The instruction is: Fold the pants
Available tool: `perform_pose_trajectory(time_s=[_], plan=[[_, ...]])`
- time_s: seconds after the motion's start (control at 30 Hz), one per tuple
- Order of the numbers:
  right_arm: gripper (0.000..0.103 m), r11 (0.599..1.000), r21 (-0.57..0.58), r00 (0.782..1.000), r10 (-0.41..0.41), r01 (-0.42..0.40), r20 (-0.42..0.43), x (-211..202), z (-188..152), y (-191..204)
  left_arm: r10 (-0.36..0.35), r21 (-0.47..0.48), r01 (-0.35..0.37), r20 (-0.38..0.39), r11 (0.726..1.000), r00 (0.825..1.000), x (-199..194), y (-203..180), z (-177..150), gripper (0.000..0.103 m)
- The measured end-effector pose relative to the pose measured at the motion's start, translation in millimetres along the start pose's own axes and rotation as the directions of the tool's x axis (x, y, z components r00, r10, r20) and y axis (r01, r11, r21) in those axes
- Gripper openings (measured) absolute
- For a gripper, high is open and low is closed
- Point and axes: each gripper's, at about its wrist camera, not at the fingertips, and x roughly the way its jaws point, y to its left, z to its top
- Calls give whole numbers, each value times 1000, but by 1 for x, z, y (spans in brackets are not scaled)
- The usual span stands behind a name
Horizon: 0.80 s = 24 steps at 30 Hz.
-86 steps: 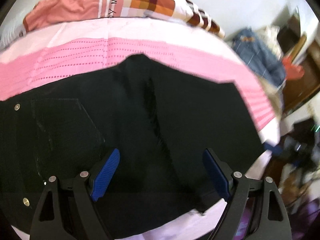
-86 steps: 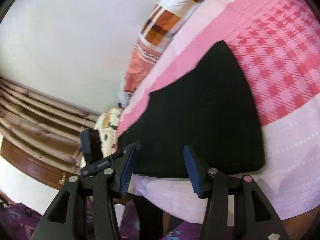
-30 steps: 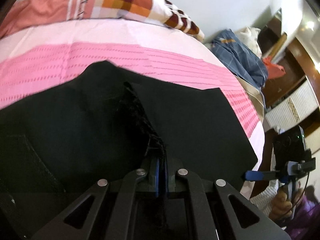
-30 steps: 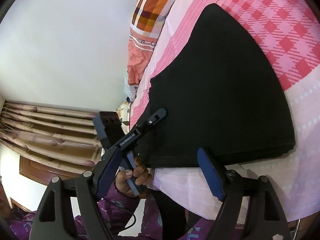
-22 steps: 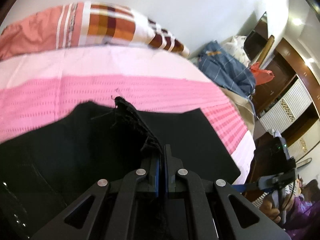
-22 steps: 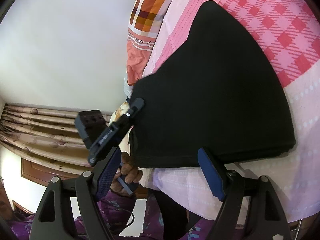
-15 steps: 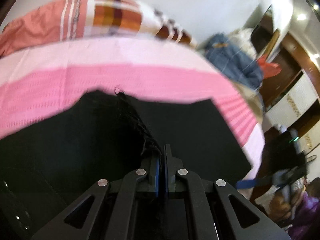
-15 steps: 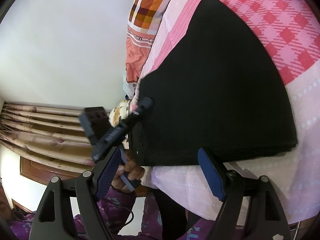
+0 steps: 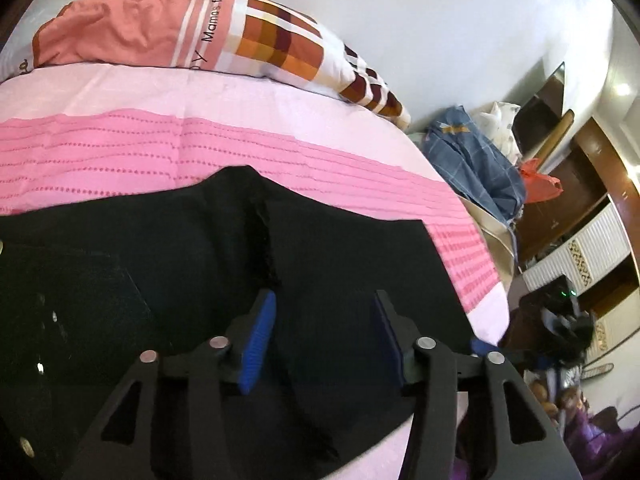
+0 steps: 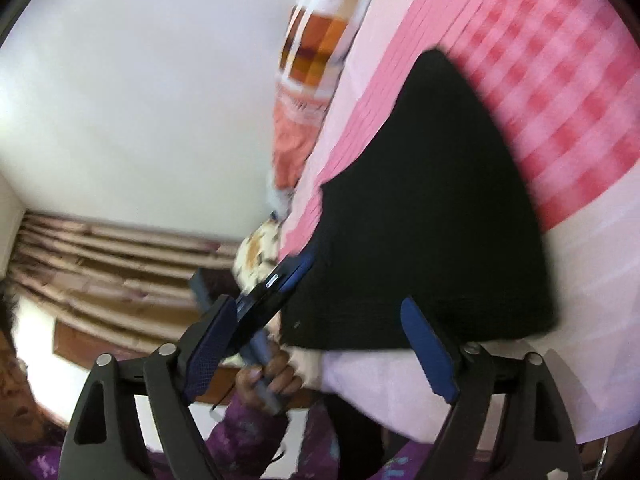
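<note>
Left gripper [image 9: 324, 330]: standing apart with blue pads spread, gripping nothing, hovering over the near part of the pants.
Left gripper from the right wrist view [image 10: 294, 276]: reaching in over the left side of the black cloth; held by a hand [image 10: 272, 372] in a purple sleeve.
Right gripper [image 10: 320, 352]: standing wide apart, holding nothing, hanging off the near edge of the bed, short of the cloth.
Pants [image 9: 328, 264]: lying flat and folded on the bed, black, reaching close to the near edge; frayed seam line [image 9: 264, 236] running away from the left gripper; rivets and a pocket outline showing at the left.
Pants from the right wrist view [image 10: 432, 216]: lying as a dark slab with its bottom edge just inside the bed's near edge; blurred.
Bed [image 9: 120, 152]: carrying a pink cover, paler bands at the far and near edges.
Pillow [image 9: 224, 36]: resting along the far edge, salmon with an orange and brown check.
Clothes pile [image 9: 476, 168]: sitting beyond the bed's far right corner, blue.
</note>
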Motion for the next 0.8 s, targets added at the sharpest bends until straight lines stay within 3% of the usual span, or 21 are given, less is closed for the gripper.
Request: perform_pose_trajectory(time_s=[0.1,0.17,0.33,0.47,0.57,0.63,0.7,0.8], plan=[[83,999,49,1000,8,-9,16,-4,1,-13,17,31,-16,-40,999,999,7,-10,-14,50],[81,998,60,999,-32,32,6,-2,2,-17,21,27,-19,-69,999,997,13,-10,-24,50],[81,997,21,997,-74,74,-11,2,3,-11,-40,20,43,-151,999,988,22,-19,-50,50],[83,999,43,1000,-14,13,13,-6,5,-7,-28,41,35,-157,999,987,8,-23,-58,50],[86,998,16,997,60,-61,46,-13,7,5,-39,-6,38,-78,999,996,-24,-13,-51,50],[88,999,-21,999,25,-24,40,-9,7,13,6,-50,-6,0,999,1000,-53,-2,-45,51],[89,993,-68,995,-95,96,14,5,7,20,48,-118,-42,51,992,998,-80,17,-40,54],[89,984,-142,994,-109,105,-18,24,1,38,167,-210,-139,120,968,979,-127,55,-37,60]])
